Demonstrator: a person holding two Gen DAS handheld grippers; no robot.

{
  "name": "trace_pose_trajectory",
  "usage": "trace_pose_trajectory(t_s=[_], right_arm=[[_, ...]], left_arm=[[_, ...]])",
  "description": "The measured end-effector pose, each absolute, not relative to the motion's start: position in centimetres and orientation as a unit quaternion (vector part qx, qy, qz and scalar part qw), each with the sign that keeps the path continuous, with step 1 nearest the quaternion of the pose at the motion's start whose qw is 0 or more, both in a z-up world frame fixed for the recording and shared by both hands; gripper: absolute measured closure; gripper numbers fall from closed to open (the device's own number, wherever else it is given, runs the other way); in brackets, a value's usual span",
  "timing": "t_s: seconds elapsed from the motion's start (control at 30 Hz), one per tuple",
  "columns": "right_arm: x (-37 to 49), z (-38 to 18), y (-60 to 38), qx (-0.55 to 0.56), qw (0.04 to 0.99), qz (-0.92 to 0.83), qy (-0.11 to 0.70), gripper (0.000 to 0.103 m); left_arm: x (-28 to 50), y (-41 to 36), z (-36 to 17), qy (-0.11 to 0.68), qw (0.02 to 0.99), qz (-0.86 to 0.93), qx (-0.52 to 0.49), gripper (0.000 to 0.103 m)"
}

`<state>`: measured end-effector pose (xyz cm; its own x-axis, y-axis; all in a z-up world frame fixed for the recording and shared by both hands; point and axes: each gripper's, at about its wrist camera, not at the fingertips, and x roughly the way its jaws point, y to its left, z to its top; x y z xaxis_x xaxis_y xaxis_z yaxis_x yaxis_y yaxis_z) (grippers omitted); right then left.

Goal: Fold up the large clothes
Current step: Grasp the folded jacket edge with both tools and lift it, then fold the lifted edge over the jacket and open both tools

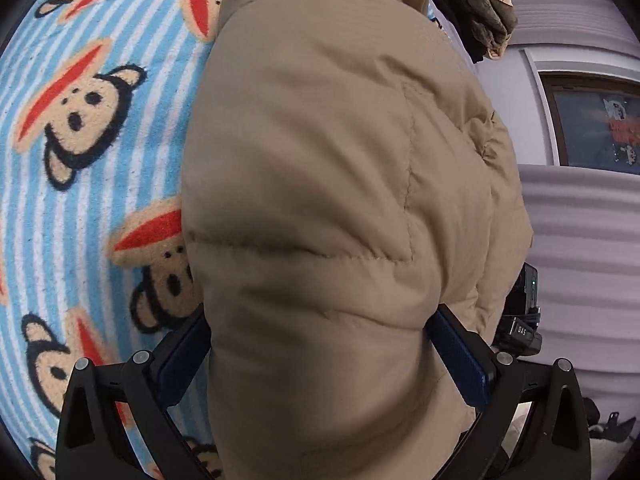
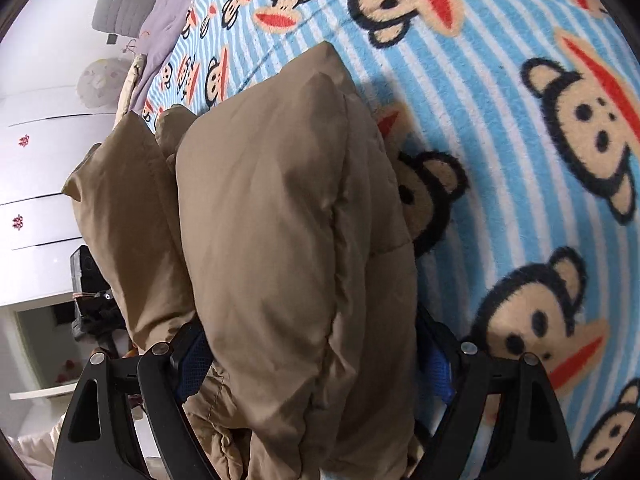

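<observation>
A tan puffer jacket [image 1: 320,184] fills the middle of the left wrist view and the right wrist view [image 2: 280,216]. It is bunched into thick padded folds over a blue striped monkey-print blanket [image 1: 80,184]. My left gripper [image 1: 320,344] is shut on a thick fold of the jacket, blue pads [image 1: 464,360] pressed against both sides. My right gripper [image 2: 316,356] is shut on another thick fold, its blue pads [image 2: 438,368] mostly hidden by fabric. The other gripper's black body [image 1: 524,312] shows at the jacket's right edge.
The blanket [image 2: 520,120] spreads to the right in the right wrist view. A white drawer unit [image 2: 36,184] stands at the left. A window [image 1: 592,128] and a pale ribbed surface [image 1: 580,240] lie right in the left wrist view. Dark clothes [image 1: 472,8] hang at the top.
</observation>
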<state>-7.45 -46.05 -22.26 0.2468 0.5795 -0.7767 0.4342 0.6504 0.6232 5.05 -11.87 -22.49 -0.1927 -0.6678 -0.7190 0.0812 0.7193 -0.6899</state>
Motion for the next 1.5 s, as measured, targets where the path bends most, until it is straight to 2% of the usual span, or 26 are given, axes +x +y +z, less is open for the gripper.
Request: trace_pose_trajectory(t_s=[0.13,0.17,0.2,0.23,0.27,0.33,0.4,0.63,0.83,0.97,1.1,1.2,1.3,1.4,1.5], right_arm=[[-6.6,-23.7,-45.6,0.456,0.653,0.065,0.600,0.015],[-6.5,-24.0,-45.4,0.470,0.645,0.061,0.599,0.016],[-6.5,-24.3,-45.2,0.484,0.638,0.061,0.595,0.022],[-6.4,-24.4,-44.9,0.496,0.633,0.064,0.591,0.034],[-6.4,-24.3,-44.6,0.504,0.631,0.066,0.585,0.038],[-6.3,-23.4,-43.8,0.502,0.640,0.073,0.577,0.051],[-6.0,-22.2,-42.9,0.498,0.647,0.082,0.571,0.055],[-2.6,-18.4,-36.3,0.483,0.679,0.108,0.542,0.055],[4.0,-19.3,-26.0,0.472,0.686,0.131,0.538,0.055],[8.5,-21.9,-19.0,0.454,0.676,0.134,0.565,0.055],[11.4,-23.7,-15.2,0.411,0.668,0.082,0.615,0.048],[10.9,-21.5,-15.1,0.382,0.682,0.063,0.620,0.045],[8.7,-16.3,-16.7,0.334,0.740,0.012,0.583,0.044],[6.4,-11.7,-17.8,0.381,0.768,0.065,0.510,0.045],[7.8,-11.7,-15.6,0.410,0.736,0.152,0.517,0.045]], left_arm=[[4.9,-12.4,-23.3,0.711,0.592,-0.306,-0.224,0.000],[4.8,-12.7,-22.9,0.707,0.596,-0.310,-0.219,0.005],[4.6,-12.9,-22.3,0.702,0.602,-0.316,-0.212,0.009],[4.5,-13.1,-21.5,0.698,0.606,-0.322,-0.207,0.017],[4.4,-13.1,-20.8,0.693,0.608,-0.330,-0.205,0.024],[4.6,-12.6,-19.4,0.682,0.610,-0.345,-0.210,0.028],[4.8,-11.9,-17.9,0.670,0.615,-0.358,-0.209,0.028],[8.4,-5.7,-13.3,0.635,0.650,-0.371,-0.193,0.028],[13.1,4.4,-12.3,0.628,0.682,-0.328,-0.178,0.028],[15.4,10.0,-15.1,0.642,0.696,-0.268,-0.180,0.028],[15.1,13.4,-18.9,0.660,0.688,-0.223,-0.203,0.024],[14.3,14.1,-17.4,0.635,0.718,-0.212,-0.191,0.024],[13.5,15.9,-15.2,0.600,0.751,-0.208,-0.180,0.024],[14.5,17.3,-13.4,0.572,0.773,-0.217,-0.170,0.024],[17.3,15.7,-12.7,0.565,0.781,-0.221,-0.149,0.024]])
